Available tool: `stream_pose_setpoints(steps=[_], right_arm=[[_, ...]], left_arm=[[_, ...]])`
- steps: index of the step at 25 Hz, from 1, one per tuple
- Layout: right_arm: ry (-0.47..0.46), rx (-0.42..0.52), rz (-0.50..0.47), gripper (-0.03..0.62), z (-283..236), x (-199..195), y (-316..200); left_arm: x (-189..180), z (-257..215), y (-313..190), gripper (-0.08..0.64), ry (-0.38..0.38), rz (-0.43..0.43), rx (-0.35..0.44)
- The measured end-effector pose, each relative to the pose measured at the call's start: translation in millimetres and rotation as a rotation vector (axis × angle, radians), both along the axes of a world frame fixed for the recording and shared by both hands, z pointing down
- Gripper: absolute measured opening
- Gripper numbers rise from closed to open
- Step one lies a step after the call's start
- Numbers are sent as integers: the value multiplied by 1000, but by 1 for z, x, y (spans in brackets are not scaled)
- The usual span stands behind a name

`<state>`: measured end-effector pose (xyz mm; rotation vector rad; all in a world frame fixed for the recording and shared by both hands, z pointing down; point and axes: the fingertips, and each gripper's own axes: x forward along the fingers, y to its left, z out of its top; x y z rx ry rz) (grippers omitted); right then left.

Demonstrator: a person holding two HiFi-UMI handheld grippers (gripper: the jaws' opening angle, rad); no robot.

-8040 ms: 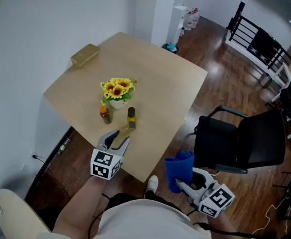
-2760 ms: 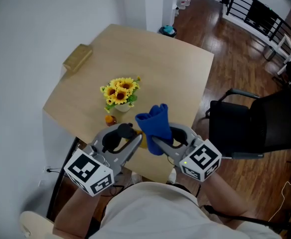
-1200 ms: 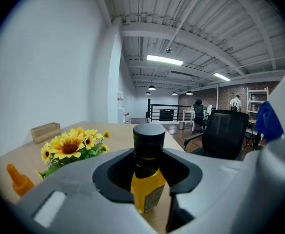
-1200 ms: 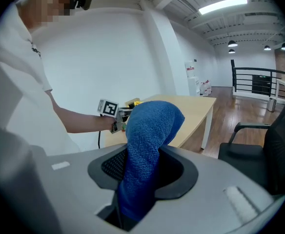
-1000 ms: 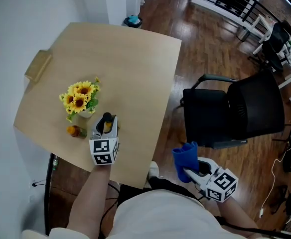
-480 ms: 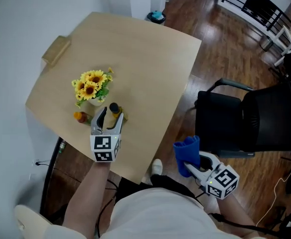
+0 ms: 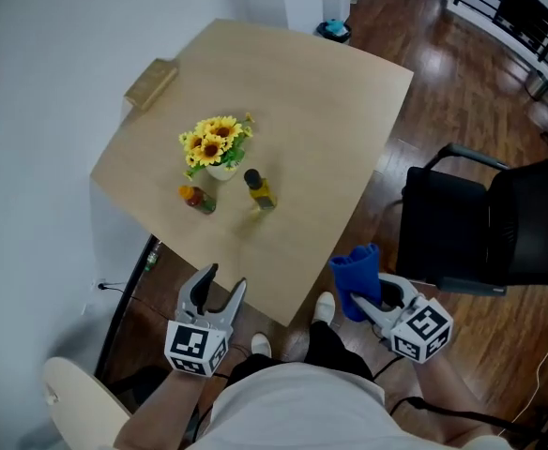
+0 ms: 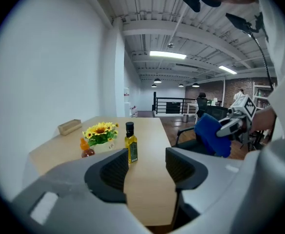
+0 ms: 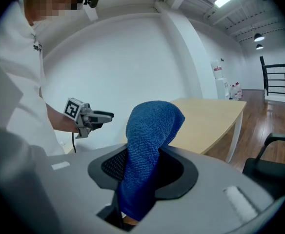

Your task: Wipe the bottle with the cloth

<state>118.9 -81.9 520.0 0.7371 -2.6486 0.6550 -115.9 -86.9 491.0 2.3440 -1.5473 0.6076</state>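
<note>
The olive-oil bottle with its black cap stands upright on the light wooden table, just right of the sunflower pot. My left gripper hangs off the table's near edge, well short of the bottle. Its jaws stand apart and are closing, with nothing between them. My right gripper is low at the right, off the table, shut on the blue cloth. In the right gripper view the cloth stands up out of the jaws.
A small orange-capped bottle sits left of the oil bottle, by the flowers. A wooden block lies at the table's far left corner. A black office chair stands to the right. A beige chair back is at bottom left.
My left gripper held the bottle on the table, opened, and has drawn back past the near edge. The bottle stays standing alone. The right gripper still holds the cloth low.
</note>
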Motion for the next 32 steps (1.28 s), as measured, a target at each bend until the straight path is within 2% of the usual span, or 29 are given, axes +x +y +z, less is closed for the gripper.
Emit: stream_pose_setpoints(steps=[4, 8, 10, 14, 18, 21, 26, 29, 32], right_arm=[[-4, 39, 18, 152, -16, -17, 42], [19, 69, 54, 152, -21, -39, 105], [18, 75, 87, 152, -22, -56, 143], [-13, 41, 164, 152, -30, -89, 235], [10, 33, 139, 152, -41, -116, 326], [18, 56, 143, 152, -53, -117, 366], [17, 101, 151, 152, -70, -109, 416], [1, 127, 152, 152, -82, -101, 449], [-16, 151, 157, 152, -94, -81, 487]], left_arm=[[7, -8, 63, 246, 52, 67, 1], [4, -15, 141, 244, 127, 160, 23], [-9, -19, 180, 235, 178, 187, 38], [-42, -34, 254, 233, 257, 188, 75], [-69, -37, 334, 233, 296, 209, 40], [-78, -42, 374, 215, 347, 233, 31], [-73, -57, 415, 215, 359, 236, 87], [-57, -65, 443, 215, 355, 248, 101], [-25, -70, 472, 215, 355, 280, 105]])
